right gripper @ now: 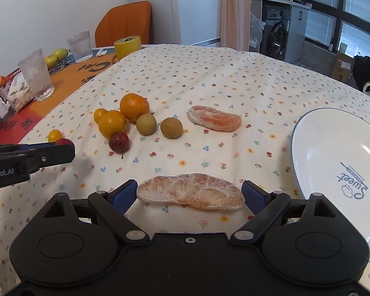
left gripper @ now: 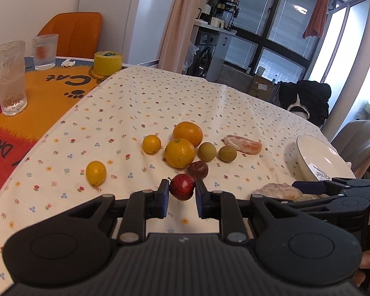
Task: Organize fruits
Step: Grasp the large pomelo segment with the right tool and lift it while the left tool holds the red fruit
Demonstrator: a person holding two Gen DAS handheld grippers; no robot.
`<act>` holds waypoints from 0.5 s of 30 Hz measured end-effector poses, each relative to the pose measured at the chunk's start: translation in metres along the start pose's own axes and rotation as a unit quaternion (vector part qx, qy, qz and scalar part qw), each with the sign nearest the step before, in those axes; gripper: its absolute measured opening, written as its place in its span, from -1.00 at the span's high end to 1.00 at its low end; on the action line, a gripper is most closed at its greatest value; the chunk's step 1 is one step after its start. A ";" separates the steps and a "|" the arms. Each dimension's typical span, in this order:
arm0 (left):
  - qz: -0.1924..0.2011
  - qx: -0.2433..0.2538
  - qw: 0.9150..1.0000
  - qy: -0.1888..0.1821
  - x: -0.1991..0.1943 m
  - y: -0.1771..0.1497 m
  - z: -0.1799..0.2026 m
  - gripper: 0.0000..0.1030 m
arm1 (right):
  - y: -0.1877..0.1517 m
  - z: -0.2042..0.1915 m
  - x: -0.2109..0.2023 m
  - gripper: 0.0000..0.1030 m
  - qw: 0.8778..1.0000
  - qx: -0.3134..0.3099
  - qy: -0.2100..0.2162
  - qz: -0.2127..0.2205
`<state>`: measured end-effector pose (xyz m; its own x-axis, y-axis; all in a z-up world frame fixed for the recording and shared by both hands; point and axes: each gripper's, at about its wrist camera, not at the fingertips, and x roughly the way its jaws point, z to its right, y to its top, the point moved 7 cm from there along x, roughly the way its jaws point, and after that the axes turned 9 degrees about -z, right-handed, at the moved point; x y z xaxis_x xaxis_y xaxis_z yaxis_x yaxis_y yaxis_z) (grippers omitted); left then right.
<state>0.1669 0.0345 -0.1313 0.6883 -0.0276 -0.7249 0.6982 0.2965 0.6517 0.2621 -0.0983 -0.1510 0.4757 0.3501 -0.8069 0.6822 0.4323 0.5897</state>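
My left gripper (left gripper: 182,193) is shut on a small red fruit (left gripper: 182,187) just above the flowered tablecloth (left gripper: 160,98). Right behind it lie a dark red fruit (left gripper: 197,169), two oranges (left gripper: 180,153), two small yellow fruits (left gripper: 151,144) and two green-brown round fruits (left gripper: 207,151). A peeled citrus segment (right gripper: 192,192) lies on the cloth between the wide-apart fingers of my open right gripper (right gripper: 190,190). A second segment (right gripper: 215,118) rests farther back. The white plate (right gripper: 333,153) stands to the right with nothing on it.
At the back left, on an orange cat mat (left gripper: 37,98), stand two glasses (left gripper: 9,79), a yellow tape roll (left gripper: 108,62) and a tissue box (right gripper: 18,93). An orange chair (left gripper: 74,34) stands behind the table. A grey chair (left gripper: 360,138) stands at the right edge.
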 end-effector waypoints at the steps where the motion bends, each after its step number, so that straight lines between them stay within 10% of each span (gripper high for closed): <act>1: -0.001 0.000 1.000 0.001 0.001 0.000 0.000 0.60 | 0.000 -0.001 0.000 -0.72 1.000 -0.002 -0.001 0.001; 15: -0.011 -0.012 1.000 0.004 0.006 -0.004 -0.013 0.60 | -0.004 -0.007 0.013 -0.61 1.000 -0.019 -0.003 -0.011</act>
<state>0.1659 0.0454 -0.1414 0.6708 -0.0266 -0.7411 0.7084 0.3187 0.6298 0.2619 -0.0899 -0.1631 0.4641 0.3349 -0.8200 0.6712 0.4711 0.5723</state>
